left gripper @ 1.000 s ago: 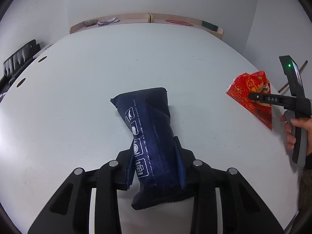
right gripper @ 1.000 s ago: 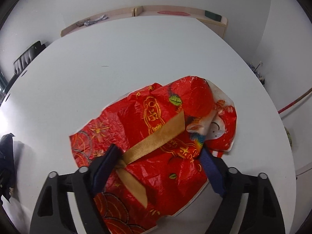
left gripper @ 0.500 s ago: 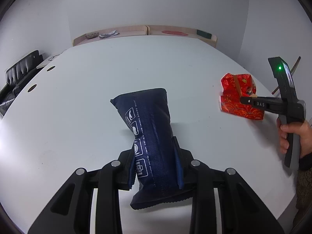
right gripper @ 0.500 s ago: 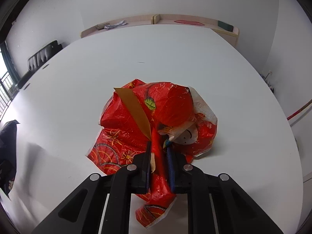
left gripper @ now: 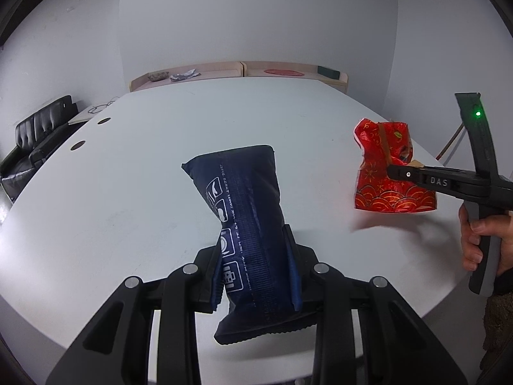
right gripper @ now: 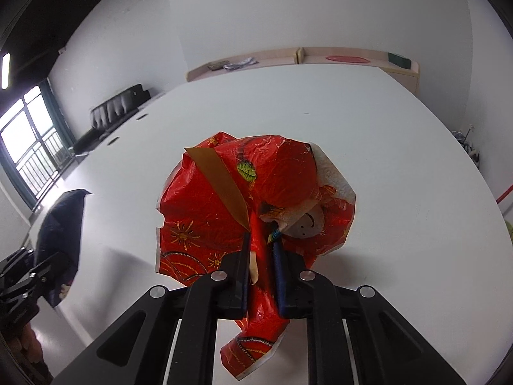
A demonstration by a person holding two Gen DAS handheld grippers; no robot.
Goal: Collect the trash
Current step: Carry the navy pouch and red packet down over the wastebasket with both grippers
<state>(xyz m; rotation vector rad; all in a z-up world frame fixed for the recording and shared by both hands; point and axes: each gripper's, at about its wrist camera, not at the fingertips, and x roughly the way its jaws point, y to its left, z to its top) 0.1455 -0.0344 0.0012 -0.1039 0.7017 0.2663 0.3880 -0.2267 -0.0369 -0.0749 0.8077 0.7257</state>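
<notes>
My left gripper (left gripper: 256, 240) is shut on a dark blue snack bag (left gripper: 243, 205) with white print, held upright above the white table (left gripper: 128, 176). In the right wrist view the same blue bag (right gripper: 61, 231) hangs at the far left. My right gripper (right gripper: 261, 243) is shut on a crumpled red foil wrapper (right gripper: 224, 199) with gold patterns and a tan ribbon, lifted off the table. From the left wrist view the red wrapper (left gripper: 384, 173) hangs at the right, pinched by the right gripper (left gripper: 392, 171), with a hand (left gripper: 481, 240) on its handle.
The oval white table (right gripper: 400, 176) has small round holes near its left edge. A low wooden shelf (left gripper: 237, 70) with scraps and a red mat runs along the far wall. A black sofa (left gripper: 35, 141) stands at the left, a window (right gripper: 29, 141) beyond it.
The right gripper closed on the red wrapper and lifted it off the table, crumpling it. Both grippers rose and pulled back, the blue bag staying held.
</notes>
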